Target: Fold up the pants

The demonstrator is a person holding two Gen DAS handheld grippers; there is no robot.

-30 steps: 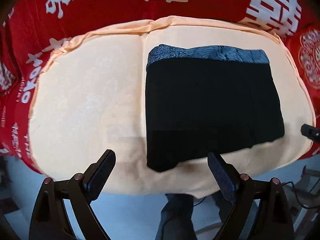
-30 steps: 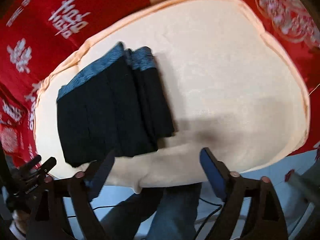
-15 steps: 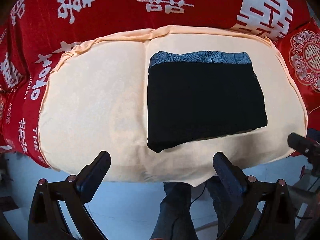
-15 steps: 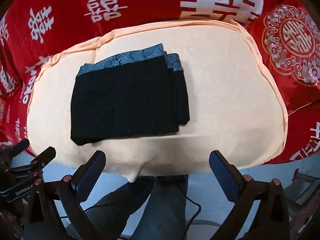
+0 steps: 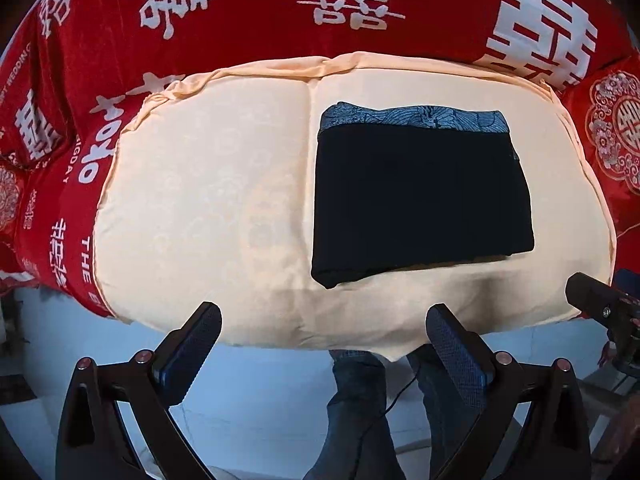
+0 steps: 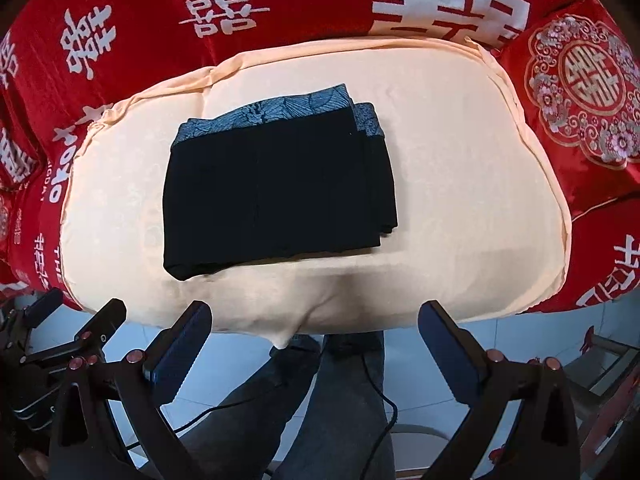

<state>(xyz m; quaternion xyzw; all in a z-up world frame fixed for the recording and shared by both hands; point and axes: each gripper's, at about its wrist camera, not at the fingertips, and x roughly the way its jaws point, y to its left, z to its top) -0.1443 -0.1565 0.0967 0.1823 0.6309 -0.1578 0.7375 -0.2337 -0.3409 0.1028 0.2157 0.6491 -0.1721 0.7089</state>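
Left wrist view: left gripper [image 5: 322,330] w/ jaws spread wide, nothing between them; folded black pants [image 5: 420,200] lie flat on a peach cushion [image 5: 200,208], ahead of the jaws & nearer the right-hand one. Right wrist view: right gripper [image 6: 316,328] also wide open & empty, pants [image 6: 276,188] ahead, toward its left-hand jaw, red cloth [image 6: 160,20] beyond

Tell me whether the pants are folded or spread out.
Folded: the pants lie as a compact rectangle on the cream cushion, layered edges stacked along one side.
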